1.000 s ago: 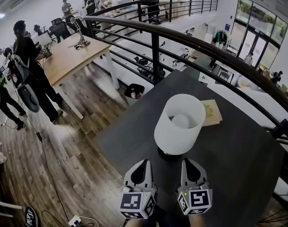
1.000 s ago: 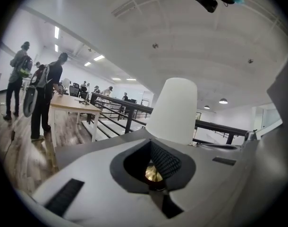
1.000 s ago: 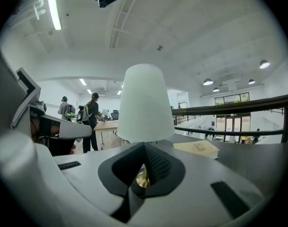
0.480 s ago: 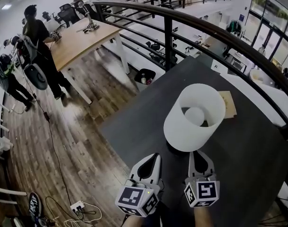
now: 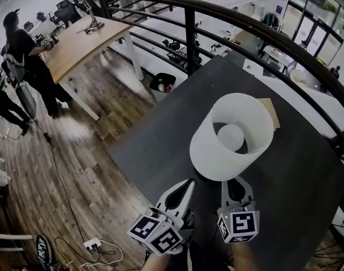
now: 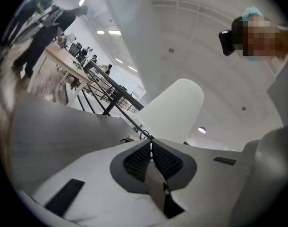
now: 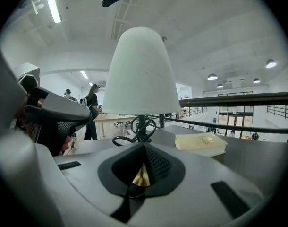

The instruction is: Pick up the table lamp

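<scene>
The table lamp has a wide white shade and stands on the dark table; its stem and coiled black cord show under the shade. My left gripper sits just short of the shade's near left side, rolled to one side. Its jaws have just been opening: only a thin slit shows between the pads, with nothing in it, and the shade lies ahead. My right gripper is shut and empty, close to the lamp's base.
A pale book lies on the table behind the lamp, also in the right gripper view. A black railing runs behind the table. On the floor at the left are a person, a wooden table and a bin.
Both grippers have come lower and closer to the lamp's foot. The left gripper has rolled, so its marker cube now sits tilted. The lamp has stayed on the table.
</scene>
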